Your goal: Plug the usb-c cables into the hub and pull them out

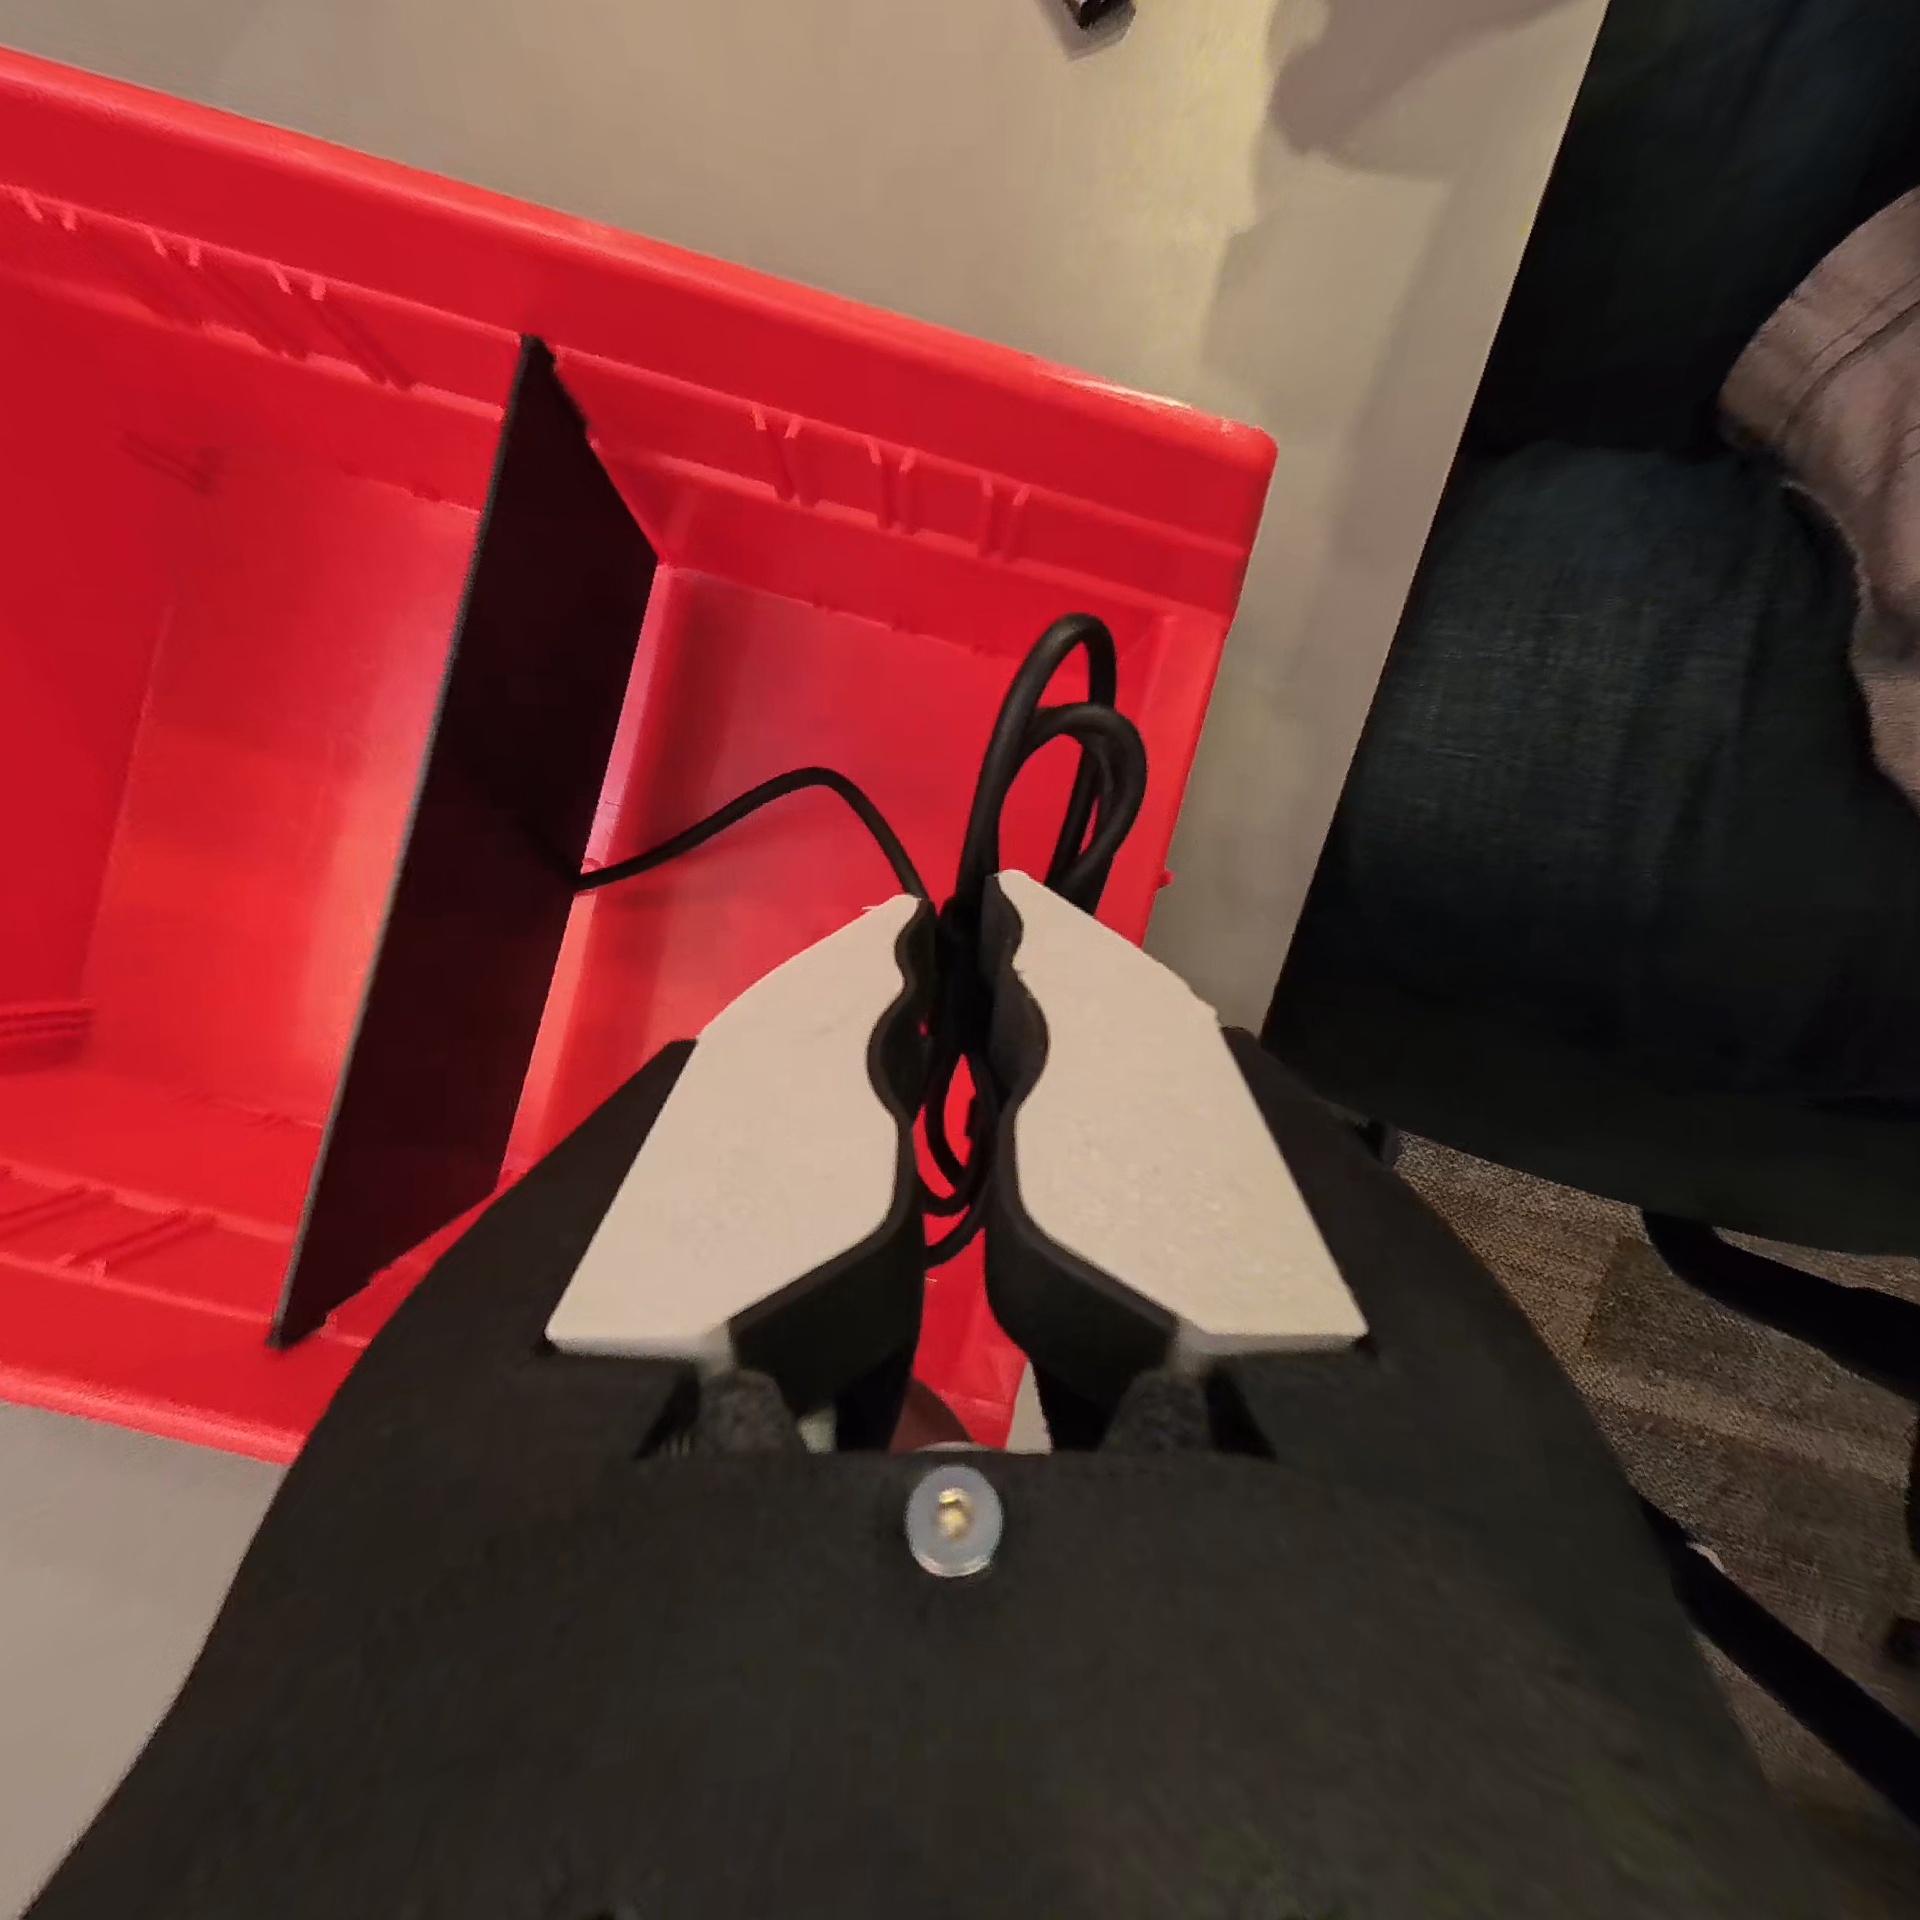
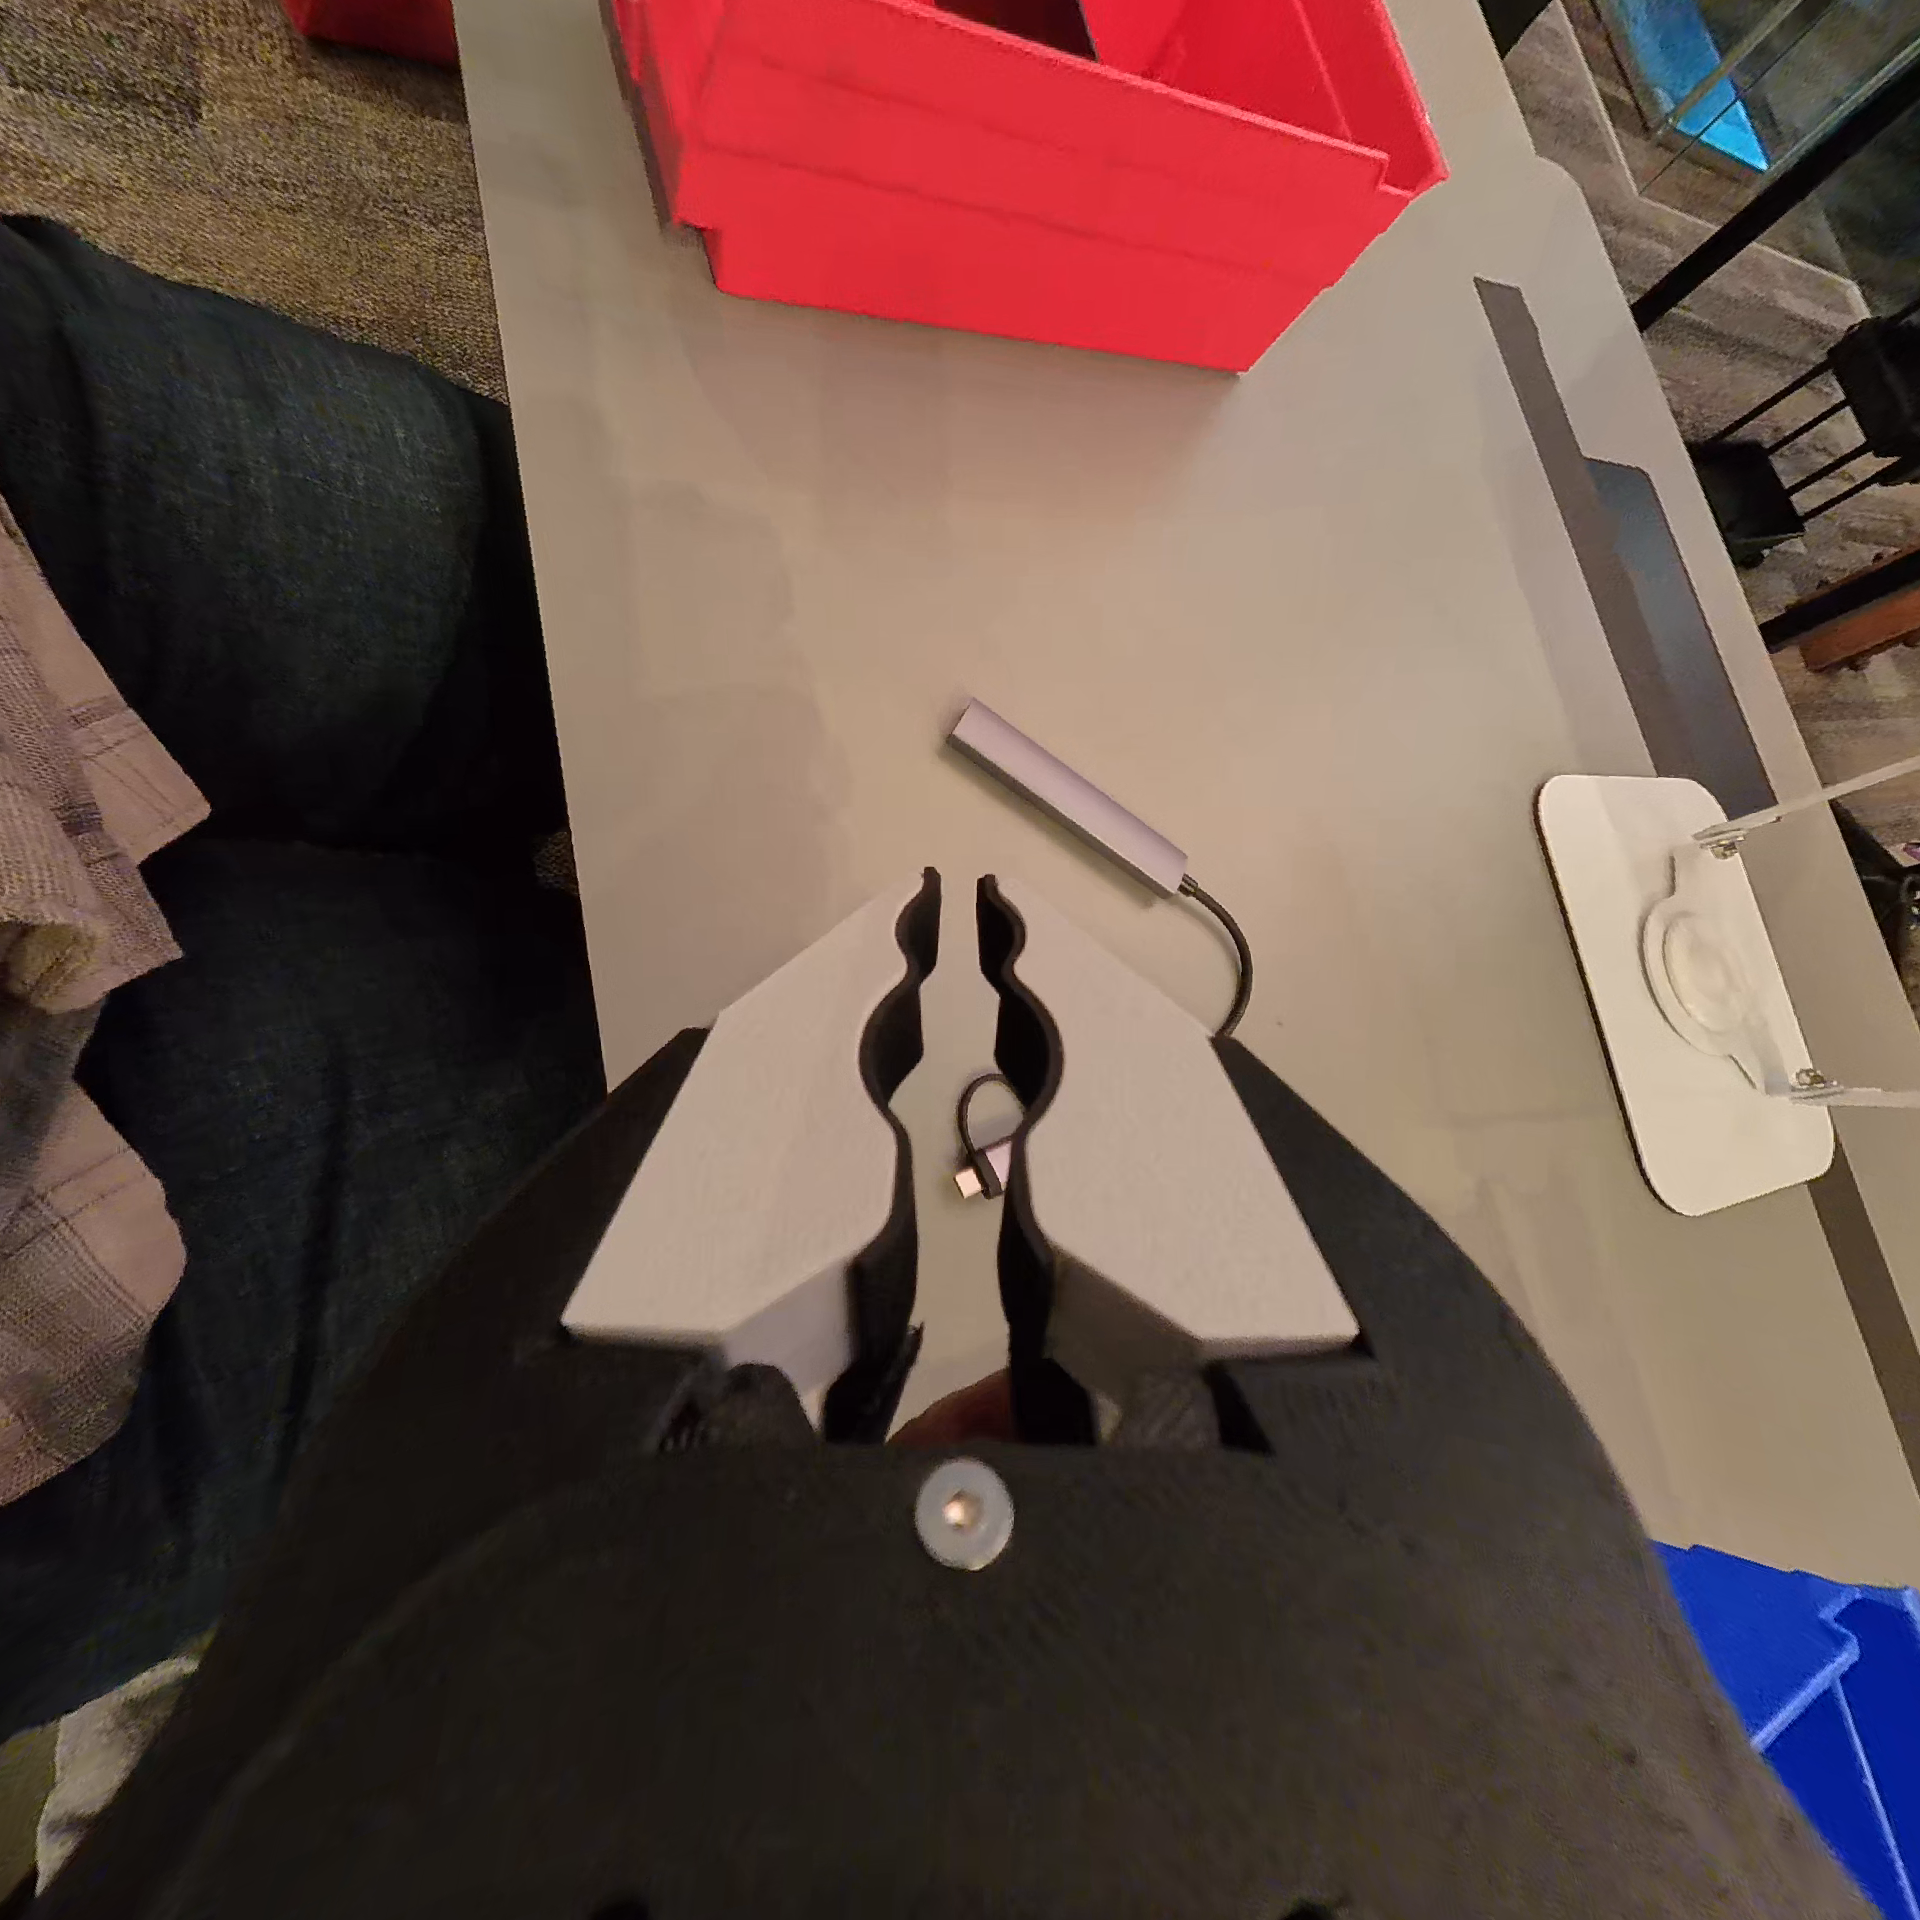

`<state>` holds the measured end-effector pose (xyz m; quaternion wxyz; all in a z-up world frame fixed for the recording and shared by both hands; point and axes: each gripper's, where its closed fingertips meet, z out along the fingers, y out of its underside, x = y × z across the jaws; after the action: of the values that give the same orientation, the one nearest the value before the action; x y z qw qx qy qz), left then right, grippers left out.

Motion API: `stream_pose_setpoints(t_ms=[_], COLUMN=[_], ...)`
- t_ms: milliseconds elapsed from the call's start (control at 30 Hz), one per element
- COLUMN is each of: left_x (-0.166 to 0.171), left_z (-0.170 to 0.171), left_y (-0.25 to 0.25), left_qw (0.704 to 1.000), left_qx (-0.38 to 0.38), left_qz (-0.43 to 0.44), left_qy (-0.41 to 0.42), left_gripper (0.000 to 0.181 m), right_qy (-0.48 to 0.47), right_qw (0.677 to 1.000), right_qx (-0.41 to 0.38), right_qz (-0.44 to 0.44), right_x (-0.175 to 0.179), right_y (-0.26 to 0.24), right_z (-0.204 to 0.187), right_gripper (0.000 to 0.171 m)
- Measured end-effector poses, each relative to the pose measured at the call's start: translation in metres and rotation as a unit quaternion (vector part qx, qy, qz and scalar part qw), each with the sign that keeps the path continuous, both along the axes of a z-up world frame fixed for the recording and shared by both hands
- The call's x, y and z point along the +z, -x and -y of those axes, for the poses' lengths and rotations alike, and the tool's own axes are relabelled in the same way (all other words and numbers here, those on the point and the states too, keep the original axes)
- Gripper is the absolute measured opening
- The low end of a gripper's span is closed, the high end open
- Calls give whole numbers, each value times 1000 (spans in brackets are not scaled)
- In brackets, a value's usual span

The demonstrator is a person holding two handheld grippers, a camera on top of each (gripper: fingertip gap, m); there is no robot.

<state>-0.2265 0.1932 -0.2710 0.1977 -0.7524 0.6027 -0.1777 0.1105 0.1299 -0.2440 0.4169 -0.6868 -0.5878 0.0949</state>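
My left hand-held gripper (image 1: 958,902) was clenched on a bundled black cable (image 1: 1049,769) above the red bin (image 1: 935,468), right of its black divider (image 1: 488,831). My right hand-held gripper (image 2: 958,883) hung released over the desk (image 2: 1039,540); the grey hub (image 2: 1070,800) lay just beyond its tips, its plug (image 2: 982,1172) between the fingers.

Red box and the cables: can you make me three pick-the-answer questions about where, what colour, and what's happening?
1. Where does the silver bar-shaped hub lie?
A. on the grey table
B. in the red plastic bin
C. on the floor

2. What colour is the bundled cable in the left gripper?
A. white
B. black
C. blue

3. What state is the right gripper in?
A. clamped on the hub
B. holding a cable
C. slightly open, empty

Answers: 1 A, the hub rests on bare tabletop; 2 B, black loops rise above the fingers; 3 C, a gap shows, nothing gripped.
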Motion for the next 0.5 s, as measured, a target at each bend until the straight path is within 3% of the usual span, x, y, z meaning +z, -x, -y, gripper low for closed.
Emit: stream_pose_setpoints(t_ms=[133,333,500], left_x=[-2,-34,-26], left_z=[2,7,5], left_y=[-5,-28,-51], left_qw=[1000,998,998], left_qx=[-4,-42,-48], left_qz=[-6,-52,24], left_qy=[1,-13,23], left_gripper=[7,8,8], right_qy=[3,4,8], right_qw=[1000,1000,999], right_qx=[3,23,33], right_qz=[-2,0,3], right_x=[-1,-3,-6], right_y=[3,16,22], right_z=[2,6,9], right_gripper=[4,4,4])
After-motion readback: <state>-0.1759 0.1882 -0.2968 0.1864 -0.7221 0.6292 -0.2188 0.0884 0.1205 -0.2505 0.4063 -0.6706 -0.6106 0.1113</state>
